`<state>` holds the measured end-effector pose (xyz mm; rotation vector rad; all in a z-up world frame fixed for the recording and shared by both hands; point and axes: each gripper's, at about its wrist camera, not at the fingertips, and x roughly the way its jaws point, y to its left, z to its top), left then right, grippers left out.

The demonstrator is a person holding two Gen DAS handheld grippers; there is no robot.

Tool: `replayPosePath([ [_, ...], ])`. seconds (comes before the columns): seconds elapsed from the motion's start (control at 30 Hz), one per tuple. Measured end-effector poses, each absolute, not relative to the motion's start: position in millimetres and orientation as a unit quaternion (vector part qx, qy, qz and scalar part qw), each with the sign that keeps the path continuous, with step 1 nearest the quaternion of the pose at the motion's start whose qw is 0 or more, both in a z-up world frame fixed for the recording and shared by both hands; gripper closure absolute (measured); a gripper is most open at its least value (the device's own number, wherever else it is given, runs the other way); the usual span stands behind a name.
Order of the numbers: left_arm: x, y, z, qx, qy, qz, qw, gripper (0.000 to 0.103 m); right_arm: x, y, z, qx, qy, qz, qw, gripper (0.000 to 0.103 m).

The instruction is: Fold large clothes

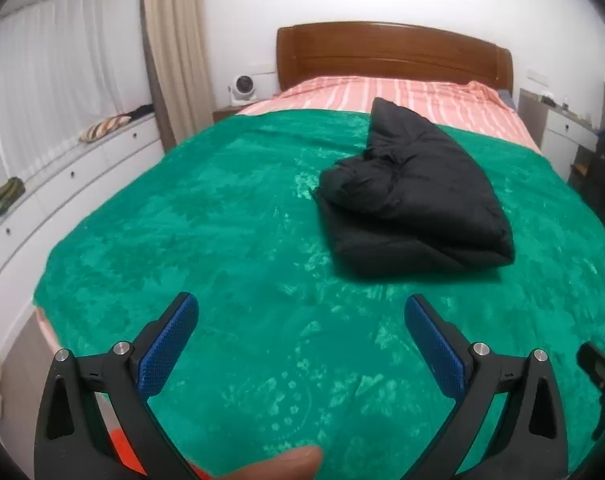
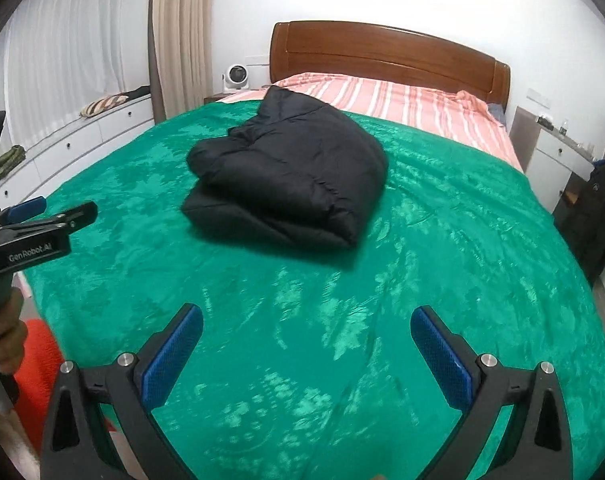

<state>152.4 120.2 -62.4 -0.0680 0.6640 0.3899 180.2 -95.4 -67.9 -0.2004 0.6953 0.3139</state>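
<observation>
Folded black puffy jacket (image 1: 414, 196) on green plush blanket (image 1: 222, 240), well ahead of both jaws; left gripper (image 1: 302, 312) and right gripper (image 2: 306, 324) spread wide, holding nothing.

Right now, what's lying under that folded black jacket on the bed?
The black jacket rests on a green blanket. A pink striped sheet shows beyond the blanket, near the headboard. What lies directly beneath the jacket is covered.

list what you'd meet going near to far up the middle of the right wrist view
tongs → green blanket → black jacket → striped sheet → headboard
</observation>
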Motion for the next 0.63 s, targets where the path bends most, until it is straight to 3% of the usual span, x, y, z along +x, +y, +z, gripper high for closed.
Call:
replayPosePath([
  [0.63,125,94,-56,-0.004,0.319,0.166,0.933,0.000,152,-94,-58,-0.100,0.337,0.129,0.927,0.001],
])
